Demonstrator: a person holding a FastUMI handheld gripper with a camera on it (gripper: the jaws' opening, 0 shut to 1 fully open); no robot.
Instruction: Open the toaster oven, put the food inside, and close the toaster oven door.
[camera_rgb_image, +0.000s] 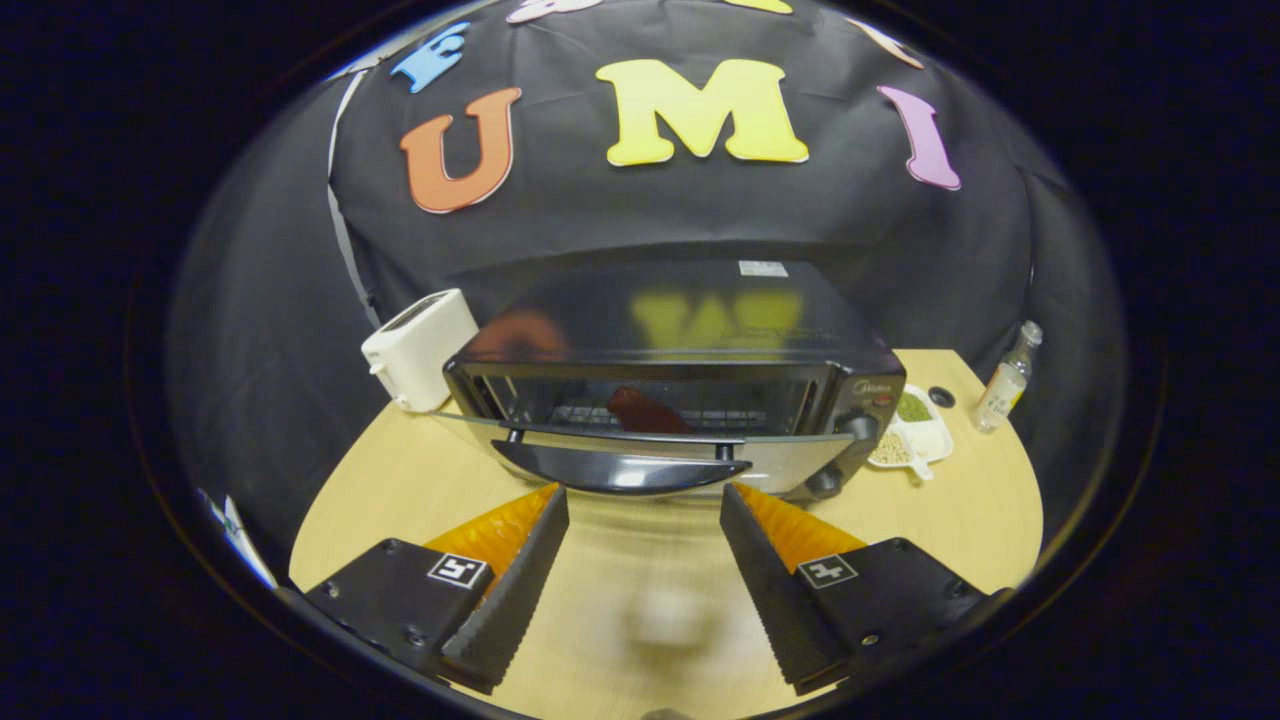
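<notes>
Two fingers: the gripper (643, 510) has its jaws spread wide with nothing between them, only bare wooden table (380, 490) showing in the gap.
Finger aim: the tips sit just short of the door handle (620, 468), one to each side of its middle; I judge that spread is there to take or nudge the handle from below.
Hand pose: held low and level over the table, pointing straight at the front of the toaster oven (680, 390), fingers angled slightly inward toward their tips.
Door: the glass door (560, 425) hangs partly open, tilted out toward the fingers, its handle edge nearest them; it is neither flat down nor shut.
Food: a dark reddish piece, the food (645, 410), lies inside on the rack, seen through the gap above the door. So the loading looks done, by my reading.
Step in hand: closing the door seems to be what remains; lifting the handle up and back would do it.
Risk: a push off-centre might let the handle slip off one finger.
Left of oven: a white toaster (420, 348) stands just beside it, near the wall.
Right of oven: a white divided dish (915, 430) with grains sits close by, and a small glass bottle (1008, 380) stands beyond that.
</notes>
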